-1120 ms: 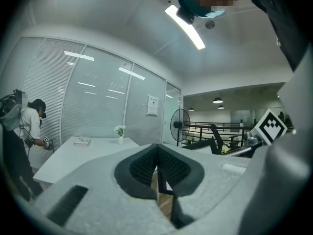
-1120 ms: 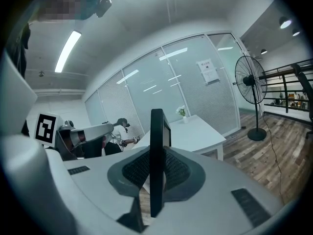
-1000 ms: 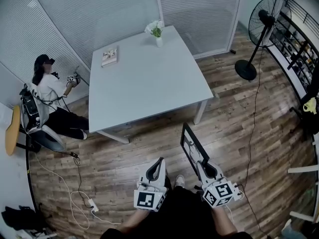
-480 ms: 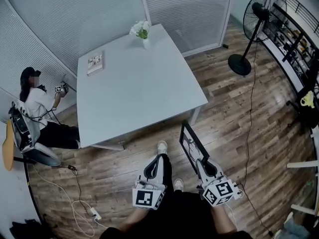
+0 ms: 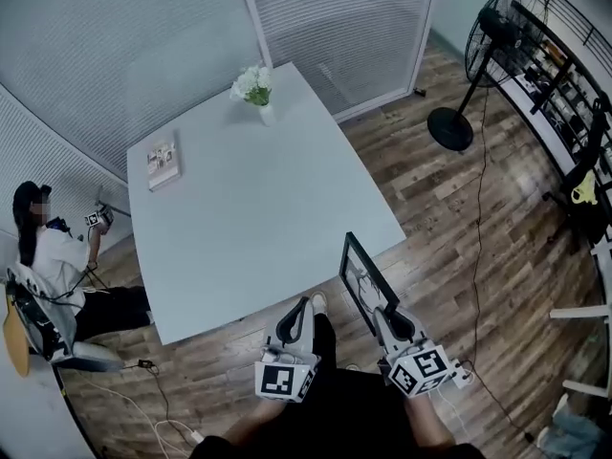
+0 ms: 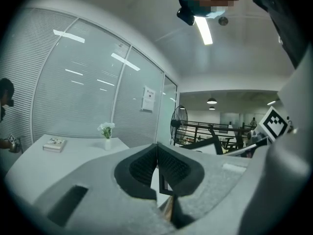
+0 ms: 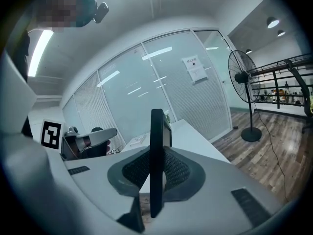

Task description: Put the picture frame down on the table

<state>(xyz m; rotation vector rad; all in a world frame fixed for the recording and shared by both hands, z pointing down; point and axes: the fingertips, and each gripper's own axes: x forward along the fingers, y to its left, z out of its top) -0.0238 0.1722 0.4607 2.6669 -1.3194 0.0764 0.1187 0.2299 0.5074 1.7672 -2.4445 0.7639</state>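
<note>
The black picture frame [image 5: 361, 280] stands on edge in my right gripper [image 5: 389, 319], which is shut on its lower edge; in the right gripper view the frame [image 7: 157, 155] rises straight up between the pads. It hangs over the wooden floor just off the near right corner of the white table [image 5: 258, 218]. My left gripper [image 5: 297, 321] is shut with nothing in it, its pads [image 6: 156, 168] pressed together, and it hovers near the table's front edge.
On the table stand a small vase of white flowers [image 5: 253, 88] at the far corner and a book [image 5: 162, 163] at the left. A person [image 5: 53, 256] sits on the floor at the left. A standing fan [image 5: 469, 65] is at the right, with shelving [image 5: 564, 94] behind it.
I have walked closer to the table; it now fills more of the head view and reaches my grippers. The frame stays in the right gripper. The seated person has slid toward the left edge.
</note>
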